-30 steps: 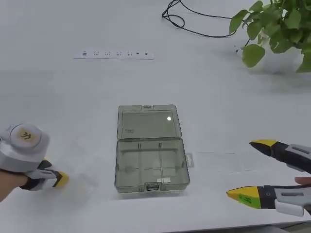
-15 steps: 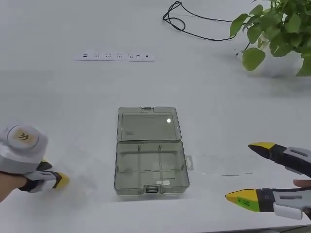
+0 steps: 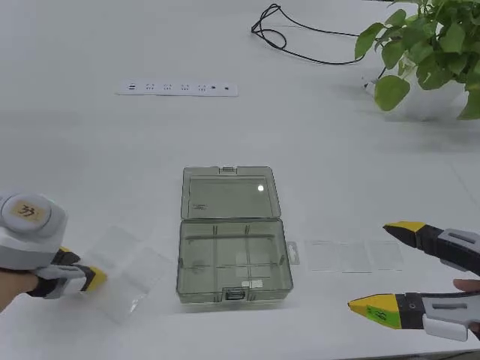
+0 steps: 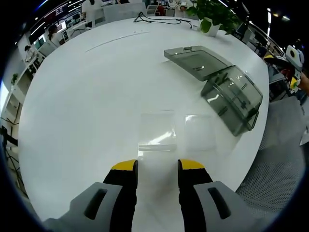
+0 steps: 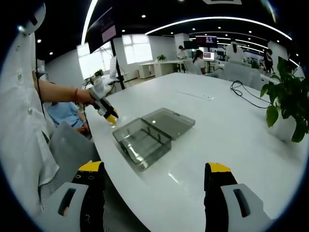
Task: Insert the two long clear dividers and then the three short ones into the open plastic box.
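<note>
Head view: the open plastic box (image 3: 232, 259) sits mid-bench (image 3: 337, 150), lid laid back. Some clear dividers (image 3: 124, 270) lie flat left of it, further dividers (image 3: 349, 255) right (see-through, hard to count). The left gripper (image 4: 157, 166) points at the left sheets, fingers apart, nothing held. The right gripper (image 3: 382, 264) hangs wide open. The risk I see is that flat, slick sheets skid away or lift doubled when pinched.
</note>
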Motion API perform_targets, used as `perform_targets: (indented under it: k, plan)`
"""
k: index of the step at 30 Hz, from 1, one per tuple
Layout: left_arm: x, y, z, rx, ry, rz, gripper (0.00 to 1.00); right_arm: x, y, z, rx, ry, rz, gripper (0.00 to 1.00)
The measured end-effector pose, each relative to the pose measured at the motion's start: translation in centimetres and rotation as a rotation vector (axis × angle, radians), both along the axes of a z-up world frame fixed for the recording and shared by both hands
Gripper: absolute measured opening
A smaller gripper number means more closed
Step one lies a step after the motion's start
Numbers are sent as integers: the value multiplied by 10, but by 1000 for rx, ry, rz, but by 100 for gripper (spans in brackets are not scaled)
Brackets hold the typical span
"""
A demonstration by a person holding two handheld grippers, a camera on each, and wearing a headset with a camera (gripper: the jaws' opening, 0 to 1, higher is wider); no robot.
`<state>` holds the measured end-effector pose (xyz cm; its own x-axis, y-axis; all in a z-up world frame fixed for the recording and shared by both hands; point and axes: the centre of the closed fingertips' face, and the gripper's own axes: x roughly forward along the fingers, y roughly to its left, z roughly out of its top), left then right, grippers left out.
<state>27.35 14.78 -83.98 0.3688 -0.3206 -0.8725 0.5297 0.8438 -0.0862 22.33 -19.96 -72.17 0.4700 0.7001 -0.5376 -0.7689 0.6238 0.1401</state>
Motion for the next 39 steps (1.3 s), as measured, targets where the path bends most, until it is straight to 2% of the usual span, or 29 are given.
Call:
perform_targets:
  k: [3, 5, 8, 10, 13, 14, 16, 17, 24, 30, 33, 35, 36, 39]
  plan:
    - [0, 0, 2, -16, -8, 13, 31, 0, 1, 1, 3, 1, 0, 86]
    - [2, -3, 6, -50, -22, 35, 31, 1, 2, 1, 3, -1, 1, 86]
    - [5, -4, 13, -74, -40, 55, 31, 2, 4, 2, 4, 0, 1, 86]
    - [7, -7, 20, -109, -57, 76, 31, 2, 5, 3, 5, 1, 2, 85]
    - [8, -11, 30, -138, -76, 87, 30, 4, 8, 7, 13, -6, -1, 85]
    - [12, -15, 35, -164, -101, 86, 30, 5, 8, 8, 16, -7, -4, 84]
    - [11, -17, 43, -193, -102, 109, 30, 8, 10, 11, 31, -10, -18, 84]
    - [12, -20, 46, -214, -118, 114, 31, 10, 11, 13, 34, -14, -22, 84]
    - [14, -35, 74, -307, -160, 142, 30, 17, 23, 29, 65, -31, -23, 80]
    - [18, -55, 101, -409, -203, 155, 30, 25, 40, 49, 121, -44, -18, 74]
    - [20, -71, 114, -467, -222, 148, 30, 29, 49, 58, 141, -39, -23, 70]
    - [20, -79, 120, -488, -230, 140, 30, 32, 54, 61, 148, -36, -29, 68]
    - [20, -87, 126, -518, -235, 140, 30, 34, 56, 63, 154, -30, -35, 67]
    - [19, -100, 134, -551, -246, 127, 30, 38, 65, 71, 194, -23, -51, 63]
